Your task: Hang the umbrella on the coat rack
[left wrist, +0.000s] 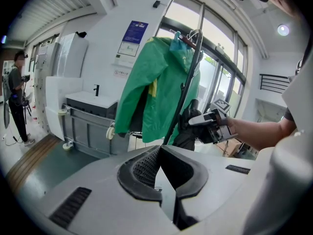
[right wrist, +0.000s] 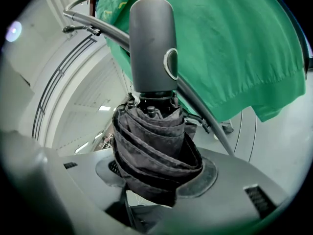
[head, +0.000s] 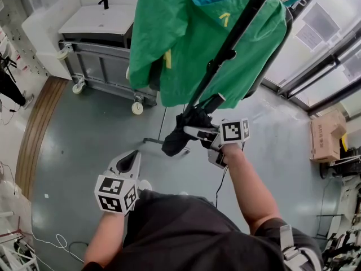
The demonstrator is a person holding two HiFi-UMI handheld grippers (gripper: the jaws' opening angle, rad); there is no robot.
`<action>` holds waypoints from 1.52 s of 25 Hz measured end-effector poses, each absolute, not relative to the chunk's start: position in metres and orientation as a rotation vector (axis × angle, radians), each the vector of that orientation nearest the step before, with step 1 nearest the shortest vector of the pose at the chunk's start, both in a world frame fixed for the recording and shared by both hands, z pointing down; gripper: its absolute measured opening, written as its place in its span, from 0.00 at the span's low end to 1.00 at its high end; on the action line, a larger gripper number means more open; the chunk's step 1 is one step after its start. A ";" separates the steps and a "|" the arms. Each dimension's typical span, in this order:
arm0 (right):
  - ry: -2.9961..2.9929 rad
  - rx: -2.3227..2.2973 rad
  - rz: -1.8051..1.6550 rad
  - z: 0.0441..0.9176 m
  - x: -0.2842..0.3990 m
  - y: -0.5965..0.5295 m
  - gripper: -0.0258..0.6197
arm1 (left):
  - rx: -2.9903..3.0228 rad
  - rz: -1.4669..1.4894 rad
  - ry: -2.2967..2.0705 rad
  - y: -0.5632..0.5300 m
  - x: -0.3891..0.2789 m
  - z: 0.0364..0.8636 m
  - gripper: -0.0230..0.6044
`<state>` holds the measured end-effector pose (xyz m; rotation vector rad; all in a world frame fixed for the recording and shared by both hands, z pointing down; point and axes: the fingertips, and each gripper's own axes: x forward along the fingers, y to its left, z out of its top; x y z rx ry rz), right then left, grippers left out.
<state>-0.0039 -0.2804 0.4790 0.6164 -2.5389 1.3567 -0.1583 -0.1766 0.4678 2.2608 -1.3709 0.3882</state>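
A folded black umbrella (head: 181,130) is clamped in my right gripper (head: 204,135), right beside the black coat rack pole (head: 234,35). In the right gripper view its grey handle (right wrist: 151,43) points up and its bunched canopy (right wrist: 154,151) fills my right gripper (right wrist: 156,176), which is shut on it. The curved rack pole (right wrist: 198,104) runs just behind the umbrella. A green jacket (head: 197,44) hangs on the rack. My left gripper (head: 132,160) is lower left, apart from the rack, shut and empty. The left gripper (left wrist: 159,152) view shows the umbrella (left wrist: 188,126) ahead.
A white sink unit (head: 93,21) on a wheeled grey cabinet (head: 101,66) stands behind the rack. A cardboard box (head: 326,134) sits at right by the glass wall (head: 327,44). A white cable (head: 56,241) lies on the floor. A person (left wrist: 16,99) stands far left.
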 end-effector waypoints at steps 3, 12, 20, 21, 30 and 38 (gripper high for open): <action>-2.510 0.614 1.263 0.481 -0.006 -0.280 0.39 | 2.271 0.388 -1.361 -0.175 -0.155 0.467 0.06; -2.410 0.575 1.299 0.508 -0.016 -0.269 0.39 | 2.270 0.386 -1.358 -0.168 -0.157 0.468 0.06; -2.387 0.633 1.358 0.523 -0.007 -0.274 0.39 | 2.259 0.390 -1.361 -0.165 -0.162 0.472 0.06; -2.380 0.646 1.324 0.525 -0.006 -0.274 0.39 | 2.258 0.390 -1.360 -0.165 -0.162 0.472 0.06; -2.378 0.698 0.993 0.514 -0.003 -0.264 0.39 | 2.267 0.387 -1.351 -0.170 -0.158 0.470 0.06; -2.443 0.722 0.882 0.484 -0.007 -0.274 0.39 | 2.272 0.383 -1.346 -0.168 -0.154 0.471 0.06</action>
